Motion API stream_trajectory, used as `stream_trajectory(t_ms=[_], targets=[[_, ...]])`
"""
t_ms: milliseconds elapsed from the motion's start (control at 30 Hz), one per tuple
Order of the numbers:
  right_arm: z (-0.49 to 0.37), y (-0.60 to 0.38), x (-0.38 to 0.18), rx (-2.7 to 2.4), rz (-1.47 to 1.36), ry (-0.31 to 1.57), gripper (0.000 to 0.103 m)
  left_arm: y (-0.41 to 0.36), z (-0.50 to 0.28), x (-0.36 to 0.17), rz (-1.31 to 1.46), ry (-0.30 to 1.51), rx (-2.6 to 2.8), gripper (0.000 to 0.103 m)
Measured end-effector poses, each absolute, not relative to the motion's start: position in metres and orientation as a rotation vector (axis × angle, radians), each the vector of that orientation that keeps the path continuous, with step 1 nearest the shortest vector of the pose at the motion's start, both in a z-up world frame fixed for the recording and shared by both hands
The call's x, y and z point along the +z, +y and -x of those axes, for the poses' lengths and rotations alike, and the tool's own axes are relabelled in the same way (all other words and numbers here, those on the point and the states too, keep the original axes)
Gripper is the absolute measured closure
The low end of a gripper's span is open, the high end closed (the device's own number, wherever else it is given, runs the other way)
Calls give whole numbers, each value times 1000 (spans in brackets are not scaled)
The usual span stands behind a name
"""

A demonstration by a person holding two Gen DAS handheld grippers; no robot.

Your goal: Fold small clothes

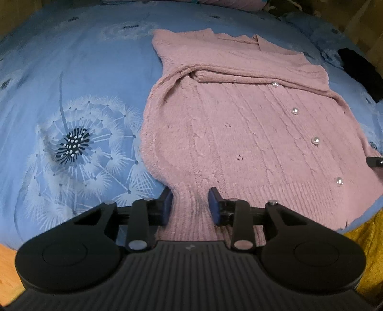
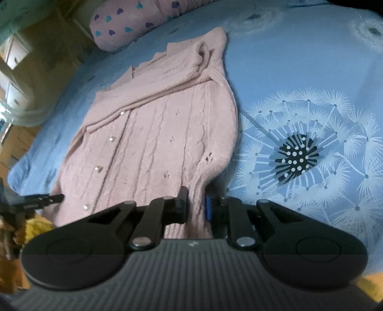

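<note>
A pink cable-knit cardigan (image 1: 239,124) with pearl buttons (image 1: 315,140) lies flat on the blue bedsheet, collar far, one sleeve folded across the chest. In the left wrist view, my left gripper (image 1: 190,203) is at the near ribbed hem corner beside the dandelion print, and the bunched hem fills the gap between its blue pads. In the right wrist view the cardigan (image 2: 155,134) runs away from me. My right gripper (image 2: 195,205) is shut narrowly on a pinch of the ribbed hem. The black tip of the other gripper (image 2: 47,199) shows at the button-side edge.
The blue sheet (image 1: 71,59) carries a large dandelion print (image 1: 71,143). A pink pillow with hearts (image 2: 134,21) lies beyond the collar. A black item (image 1: 361,71) sits at the far right, yellow fabric (image 1: 363,241) by the bed edge, pale drawers (image 2: 14,71) beside the bed.
</note>
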State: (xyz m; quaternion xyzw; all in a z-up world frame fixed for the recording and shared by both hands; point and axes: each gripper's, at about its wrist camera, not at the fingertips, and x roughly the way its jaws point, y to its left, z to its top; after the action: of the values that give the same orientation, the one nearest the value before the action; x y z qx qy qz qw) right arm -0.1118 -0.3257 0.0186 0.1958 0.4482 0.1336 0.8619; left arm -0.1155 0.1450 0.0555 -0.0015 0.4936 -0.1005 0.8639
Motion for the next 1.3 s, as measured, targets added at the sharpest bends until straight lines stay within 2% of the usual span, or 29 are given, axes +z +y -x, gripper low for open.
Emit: stream_trajectory(t_ms=[100,200,367,400,533,700,900,1300], targets=[[112,-325,20,271,-418,945,86,145,119,57,-20,1026,-208,63],[116,-323,21,262,-400,953,85,142,125,60,-69,1023,-172,54],[118,-315,24,272,-332,964,84,143,122,58,-49,1034,-168,53],[116,-314,23,274,-331,966,84,144,121,58,-33,1031,-177,57],[113,-319,22,303,-383,954,86,150,121,60,74,1031,-216,86],[113,-332,27,371,-550,876,89,160,115,66,302,1033,-299,88],[106,-342,45,455,-721,743,90,165,105,92,518,945,-411,88],[64,-339,75,535,-823,559,90,157,71,140,676,773,-465,89]])
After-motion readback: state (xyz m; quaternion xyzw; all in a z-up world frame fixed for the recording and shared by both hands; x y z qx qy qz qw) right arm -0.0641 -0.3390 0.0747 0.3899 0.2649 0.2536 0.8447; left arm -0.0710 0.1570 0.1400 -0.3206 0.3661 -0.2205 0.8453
